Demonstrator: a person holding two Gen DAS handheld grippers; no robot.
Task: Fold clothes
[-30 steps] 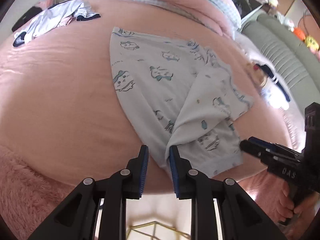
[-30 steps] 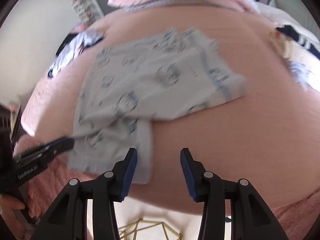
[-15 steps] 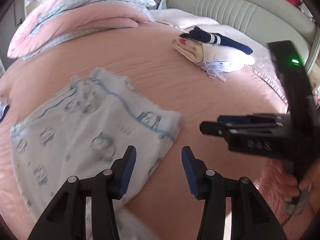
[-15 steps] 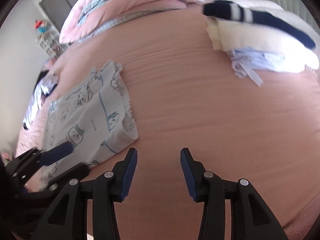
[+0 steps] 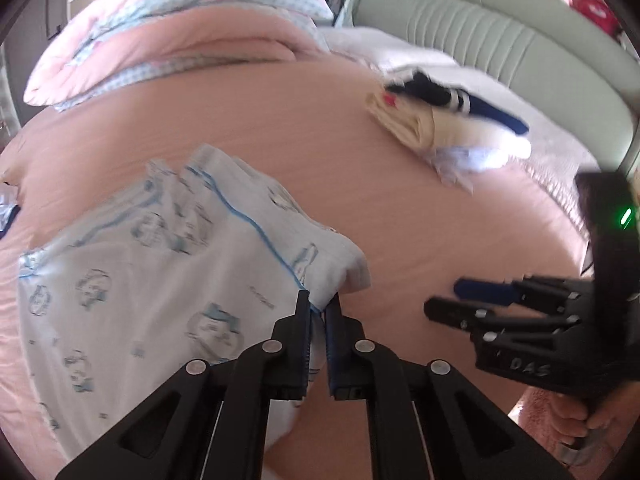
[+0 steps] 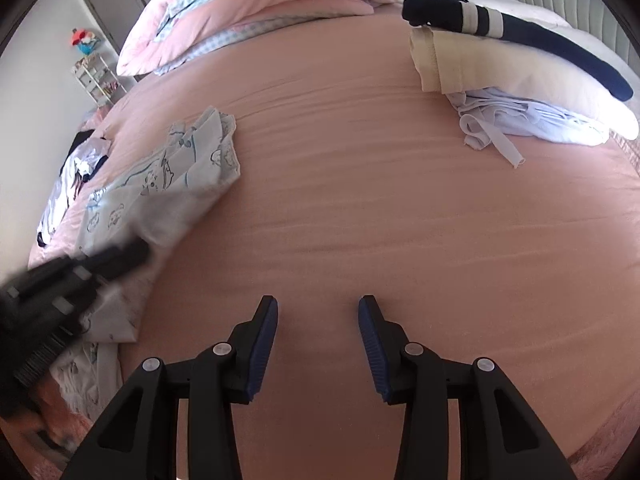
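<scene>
In the left wrist view, the left claw [image 5: 318, 312], whose jaws stood apart beside the garment half a second ago, is now clamped on the near corner of the white printed garment [image 5: 160, 280], a fold of cloth pinched between its blue pads. The garment lies half-folded on the pink bed [image 5: 320, 140], and the stack of folded clothes [image 5: 452, 124] sits well apart near the headboard. In the right wrist view, the right claw [image 6: 318, 344] hangs over bare sheet with its jaws partly open and easing inward, nothing between them; the garment [image 6: 176, 184] has slid to its left since a second ago. With the corner secured, the next fold or a carry to the stack looks ready.
</scene>
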